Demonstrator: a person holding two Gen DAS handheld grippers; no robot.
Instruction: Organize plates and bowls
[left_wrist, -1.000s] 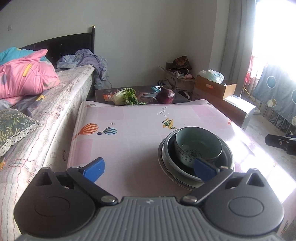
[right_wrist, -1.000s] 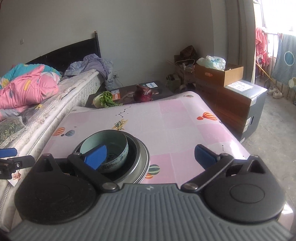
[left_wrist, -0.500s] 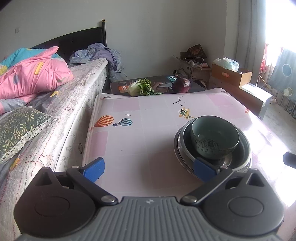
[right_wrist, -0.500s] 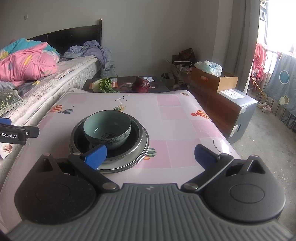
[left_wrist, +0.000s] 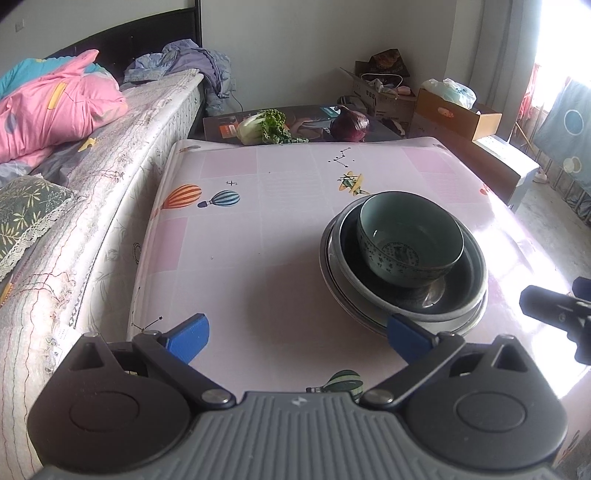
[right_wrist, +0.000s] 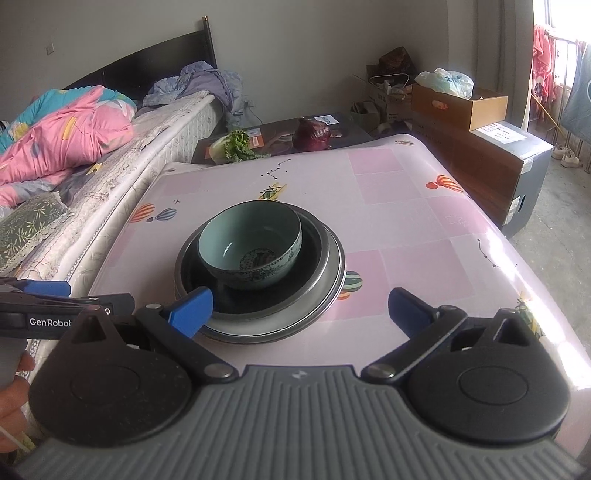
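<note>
Stacked dishes were seen upright, mouths upward, ahead of 2 spread, empty grippers.

The teal bowl was nested in a dark bowl on metal plates, forward-right of the left gripper and forward-left of the right gripper; being round, no long axis was shown. The stack was set on a pink balloon-print tablecloth. A bed lay to the left; cardboard boxes were stacked beyond.

Pink balloon-print counter carries one stack: metal plate, dark bowl, green bowl nested on top.
</note>
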